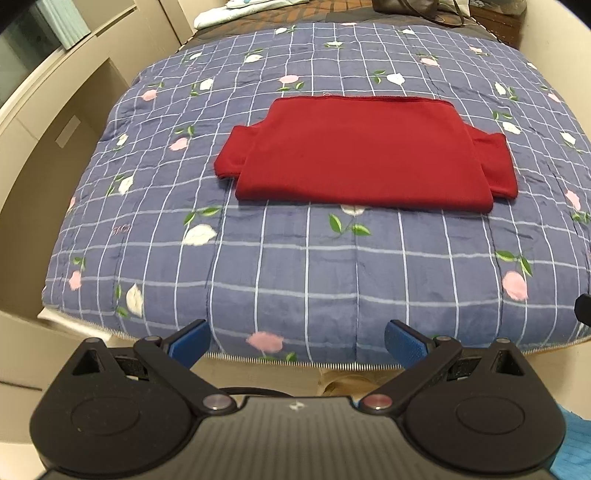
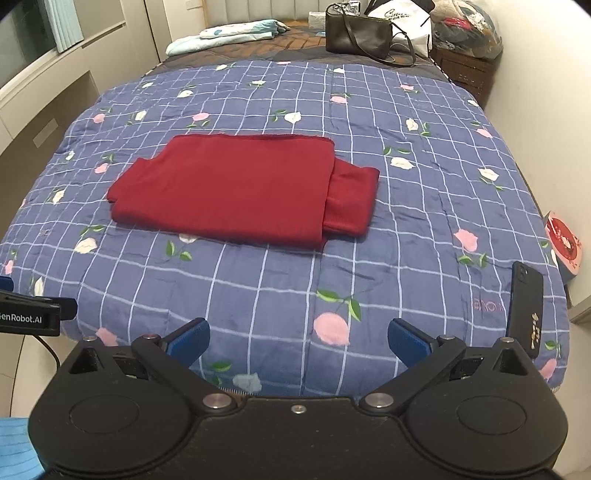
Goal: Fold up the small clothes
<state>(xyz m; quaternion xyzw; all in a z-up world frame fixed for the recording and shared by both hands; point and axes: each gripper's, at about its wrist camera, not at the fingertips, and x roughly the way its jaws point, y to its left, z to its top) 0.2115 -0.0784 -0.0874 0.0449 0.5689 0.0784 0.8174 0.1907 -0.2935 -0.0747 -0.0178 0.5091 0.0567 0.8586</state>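
Inspection of the left wrist view: left gripper (image 1: 297, 341) is hovering at the near edge of the bed, its blue fingers (image 1: 190, 341) spread wide and holding nothing. A red garment (image 1: 364, 158) is lying folded flat on the checked floral quilt (image 1: 332, 266), well ahead of the fingers.

Right wrist view: right gripper (image 2: 298, 341) is likewise hovering with fingers spread and empty. The red garment is lying ahead and left. A black phone (image 2: 526, 308) is resting at the quilt's right edge. A dark handbag (image 2: 358, 35) is sitting beyond the quilt's far edge.
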